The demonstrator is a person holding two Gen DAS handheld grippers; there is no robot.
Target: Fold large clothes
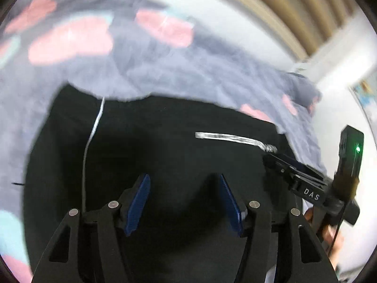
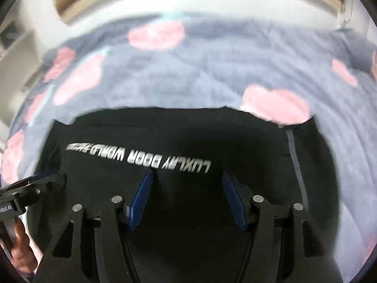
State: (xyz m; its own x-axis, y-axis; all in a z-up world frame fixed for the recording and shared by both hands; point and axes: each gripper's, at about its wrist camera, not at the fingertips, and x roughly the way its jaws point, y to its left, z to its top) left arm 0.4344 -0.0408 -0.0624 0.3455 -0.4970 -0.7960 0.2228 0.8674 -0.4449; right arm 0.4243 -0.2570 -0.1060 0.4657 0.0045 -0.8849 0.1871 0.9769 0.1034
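A black garment (image 1: 165, 141) with white lettering (image 2: 146, 156) and a thin white stripe (image 1: 92, 136) lies spread on a bed cover. My left gripper (image 1: 183, 179) is open, blue pads apart, empty, just above the black cloth. My right gripper (image 2: 186, 176) is also open and empty, above the cloth just below the lettering. The right gripper also shows in the left wrist view (image 1: 271, 159) at the garment's right edge. The left gripper shows at the left edge of the right wrist view (image 2: 47, 181).
The bed cover (image 2: 212, 70) is grey-blue with pink patches and surrounds the garment. A wooden slatted headboard or wall panel (image 1: 294, 7) and a white wall lie beyond. A hand (image 2: 21, 247) holds the left gripper.
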